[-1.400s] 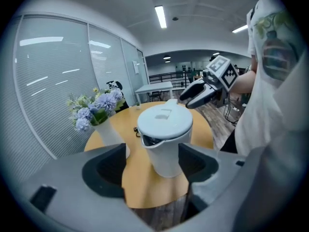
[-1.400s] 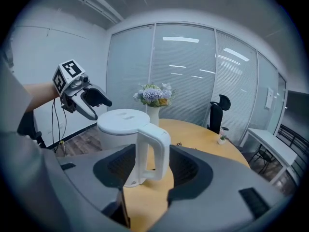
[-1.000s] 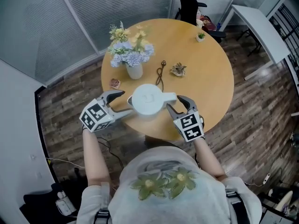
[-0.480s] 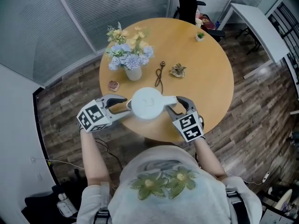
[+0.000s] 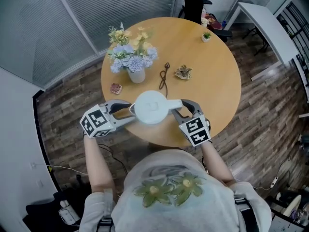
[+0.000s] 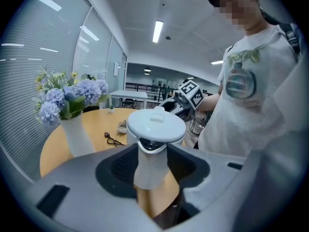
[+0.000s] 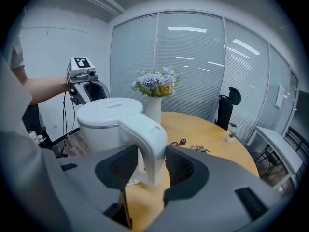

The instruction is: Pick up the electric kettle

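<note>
A white electric kettle (image 5: 152, 107) stands at the near edge of the round wooden table (image 5: 212, 81). My left gripper (image 5: 130, 112) comes at it from the left. In the left gripper view the pads press on both sides of the kettle's spout (image 6: 150, 164), under the lid (image 6: 155, 125). My right gripper (image 5: 177, 108) is at the kettle's right. Its jaws are closing around the white handle (image 7: 150, 144), which stands between the pads with a thin gap on its left side. The kettle's body (image 7: 104, 122) rises just beyond the handle.
A white vase (image 5: 136, 74) of blue and yellow flowers stands behind the kettle. Near it lie a dark cord (image 5: 164, 76), a small ornament (image 5: 183, 72) and a pink trinket (image 5: 116, 87). A tiny potted plant (image 5: 206, 36) sits at the far edge. Beyond the table are a black chair (image 5: 195, 1) and a white desk (image 5: 270, 23).
The left jaws have narrowed from wide open onto the kettle's spout. The right jaws have drawn in a little around the handle. Both hands stay beside the kettle.
</note>
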Demonstrator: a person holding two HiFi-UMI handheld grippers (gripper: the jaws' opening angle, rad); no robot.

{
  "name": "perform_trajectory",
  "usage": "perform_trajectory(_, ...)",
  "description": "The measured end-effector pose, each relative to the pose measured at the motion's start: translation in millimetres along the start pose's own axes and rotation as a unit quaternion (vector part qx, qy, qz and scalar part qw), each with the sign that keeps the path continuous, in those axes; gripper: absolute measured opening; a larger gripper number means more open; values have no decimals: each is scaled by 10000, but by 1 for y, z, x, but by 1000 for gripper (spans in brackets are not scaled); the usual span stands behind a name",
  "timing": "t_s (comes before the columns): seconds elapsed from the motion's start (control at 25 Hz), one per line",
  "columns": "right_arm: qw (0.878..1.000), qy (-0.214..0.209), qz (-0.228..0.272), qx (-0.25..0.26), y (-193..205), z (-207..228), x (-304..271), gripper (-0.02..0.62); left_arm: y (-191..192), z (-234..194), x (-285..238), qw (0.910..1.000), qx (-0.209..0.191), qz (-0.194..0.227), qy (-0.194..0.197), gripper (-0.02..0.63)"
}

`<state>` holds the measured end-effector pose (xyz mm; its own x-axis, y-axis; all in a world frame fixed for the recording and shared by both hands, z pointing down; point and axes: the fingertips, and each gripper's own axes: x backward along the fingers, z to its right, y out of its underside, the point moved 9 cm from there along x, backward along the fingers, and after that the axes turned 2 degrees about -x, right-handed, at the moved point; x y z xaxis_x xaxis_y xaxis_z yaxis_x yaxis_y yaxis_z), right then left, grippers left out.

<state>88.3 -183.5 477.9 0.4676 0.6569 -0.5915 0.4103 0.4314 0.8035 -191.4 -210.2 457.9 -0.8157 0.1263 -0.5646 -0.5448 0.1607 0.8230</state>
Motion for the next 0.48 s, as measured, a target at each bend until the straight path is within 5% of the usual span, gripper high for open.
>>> perform_trajectory(0.48,9997,69,212,-78,3,1,2,189,8,6,1,9972,521,465,-264,172)
